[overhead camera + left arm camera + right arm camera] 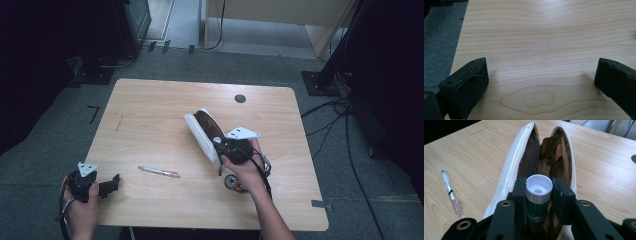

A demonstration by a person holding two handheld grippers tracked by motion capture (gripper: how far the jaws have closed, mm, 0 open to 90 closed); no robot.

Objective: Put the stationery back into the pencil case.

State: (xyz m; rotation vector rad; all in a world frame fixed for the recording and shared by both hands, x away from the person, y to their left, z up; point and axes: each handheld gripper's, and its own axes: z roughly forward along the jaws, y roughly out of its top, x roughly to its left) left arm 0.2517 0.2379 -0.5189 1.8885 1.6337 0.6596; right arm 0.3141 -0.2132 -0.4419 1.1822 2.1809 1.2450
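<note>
A white zip pouch point(196, 131) with a brown lining lies open in the middle of the table; the right gripper view shows it as the pouch point(510, 173) gaping wide, mesh pocket inside. My right gripper point(220, 144) is at the pouch's near end. In its own view the right gripper point(539, 193) is shut on a glue stick point(537, 187) with a white cap and green label, held upright over the pouch's mouth. My left gripper point(111, 184) rests at the table's near left corner. Seen in its own view, the left gripper point(540, 75) is open above bare wood.
A clear pen point(159, 171) lies on the table between the two grippers, seen as the pen point(451, 195) left of the pouch. A small round roll point(232, 182) sits under the right wrist. A dark round hole point(240, 98) marks the tabletop's far side.
</note>
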